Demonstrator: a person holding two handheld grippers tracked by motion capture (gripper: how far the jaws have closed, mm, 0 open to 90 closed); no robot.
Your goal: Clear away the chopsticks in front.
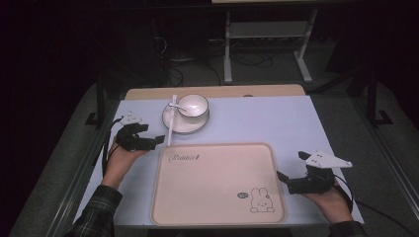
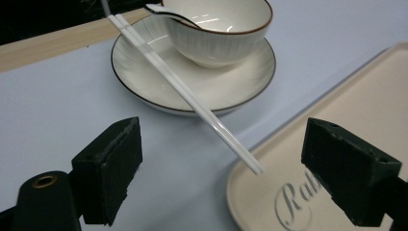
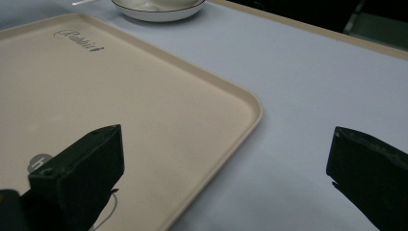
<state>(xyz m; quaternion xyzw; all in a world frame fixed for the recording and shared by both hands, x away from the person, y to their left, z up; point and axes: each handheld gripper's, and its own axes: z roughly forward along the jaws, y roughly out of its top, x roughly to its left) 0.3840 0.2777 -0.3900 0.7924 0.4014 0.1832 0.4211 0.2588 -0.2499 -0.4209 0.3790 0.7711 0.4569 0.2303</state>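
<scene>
A beige tray (image 1: pixel 217 185) with a rabbit print lies at the table's near middle. Behind it a white bowl (image 1: pixel 193 105) with a spoon stands on a white saucer (image 1: pixel 185 123). A pair of white chopsticks (image 1: pixel 170 121) leans on the saucer's left rim, its tips reaching toward the tray's far left corner. My left gripper (image 1: pixel 148 140) is open just left of those tips; in the left gripper view the chopsticks (image 2: pixel 192 96) end between its jaws (image 2: pixel 235 173). My right gripper (image 1: pixel 291 180) is open at the tray's right edge (image 3: pixel 226 144), empty.
The light blue table surface (image 1: pixel 276 123) has a wooden strip along its far edge. A metal stand (image 1: pixel 267 44) and cables sit on the dark floor beyond the table. Black frame rails run along both sides of the table.
</scene>
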